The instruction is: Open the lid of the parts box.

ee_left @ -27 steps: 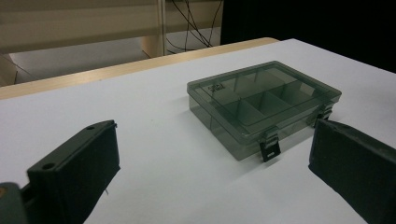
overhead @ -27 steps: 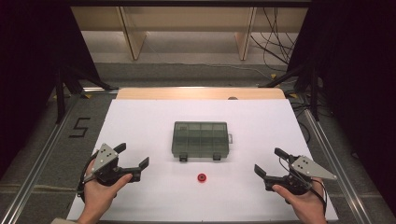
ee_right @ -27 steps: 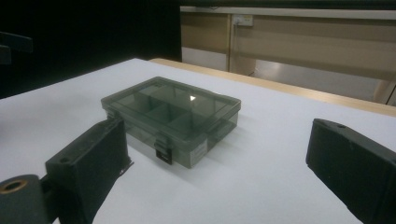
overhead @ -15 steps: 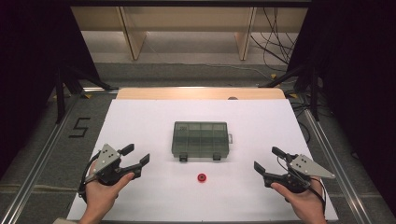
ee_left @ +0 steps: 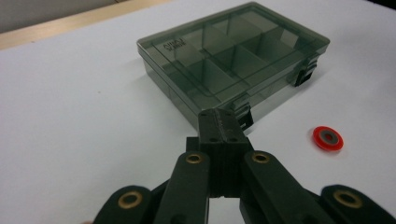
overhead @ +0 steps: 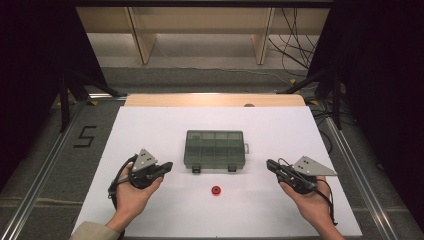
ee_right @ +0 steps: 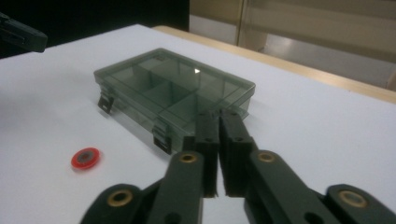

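I've got both the left gripper (overhead: 167,165) and right gripper (overhead: 270,164) closed empty beside the latched compartment box (overhead: 215,148) (red washer (overhead: 216,190) waiting nearby), so next I'd unlatch it.

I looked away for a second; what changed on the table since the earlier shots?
Both tongs closed: the left tongs and right tongs stood open earlier and are now shut, holding nothing. The compartment box and red ring stayed put.

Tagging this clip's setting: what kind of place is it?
Likely a lab recording bench: a white table framed by metal rails, black curtains on both sides, loose cables on the floor behind.
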The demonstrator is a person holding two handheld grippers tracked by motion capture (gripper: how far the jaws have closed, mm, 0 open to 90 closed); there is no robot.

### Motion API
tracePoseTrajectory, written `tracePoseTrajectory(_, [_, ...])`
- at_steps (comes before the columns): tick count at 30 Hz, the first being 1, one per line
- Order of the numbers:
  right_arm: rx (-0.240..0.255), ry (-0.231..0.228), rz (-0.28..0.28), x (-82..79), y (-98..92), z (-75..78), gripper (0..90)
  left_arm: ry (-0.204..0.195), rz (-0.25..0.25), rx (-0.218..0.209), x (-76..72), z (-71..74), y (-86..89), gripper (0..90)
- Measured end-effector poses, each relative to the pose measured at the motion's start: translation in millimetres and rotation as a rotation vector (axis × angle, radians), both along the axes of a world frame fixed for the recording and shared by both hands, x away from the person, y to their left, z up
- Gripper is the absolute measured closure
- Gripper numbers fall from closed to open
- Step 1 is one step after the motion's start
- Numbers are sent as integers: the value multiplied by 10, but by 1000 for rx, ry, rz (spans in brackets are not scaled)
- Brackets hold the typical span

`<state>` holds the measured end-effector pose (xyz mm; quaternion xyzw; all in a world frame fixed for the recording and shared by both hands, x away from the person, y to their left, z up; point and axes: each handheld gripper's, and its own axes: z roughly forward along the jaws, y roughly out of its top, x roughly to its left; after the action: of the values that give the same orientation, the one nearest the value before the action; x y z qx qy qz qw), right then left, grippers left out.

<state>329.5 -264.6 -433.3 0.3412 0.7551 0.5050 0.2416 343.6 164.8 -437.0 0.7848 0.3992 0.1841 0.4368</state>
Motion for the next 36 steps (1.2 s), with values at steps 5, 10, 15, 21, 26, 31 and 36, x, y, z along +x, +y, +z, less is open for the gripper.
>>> tracePoseTrajectory(5, [-39,72,20,176,129,-101,900,34,-13,32,149,-93,-78,900])
tracePoseTrajectory(10, [-46,143,32,305,245,-188,900,57,-4,66,295,-179,-150,900])
tracePoseTrajectory(15, [-75,195,33,423,325,-288,900,74,-1,96,399,-267,-206,900])
tracePoseTrajectory(21, [-90,246,34,513,380,-373,900,75,-20,152,451,-306,-226,900])
tracePoseTrajectory(26, [-98,273,25,552,400,-400,900,83,-23,151,458,-350,-257,900])
tracePoseTrajectory(31, [-109,281,33,584,429,-436,900,96,-49,192,472,-357,-245,900])
tracePoseTrajectory(36, [-120,303,40,603,448,-452,900,95,-55,211,475,-355,-243,900])
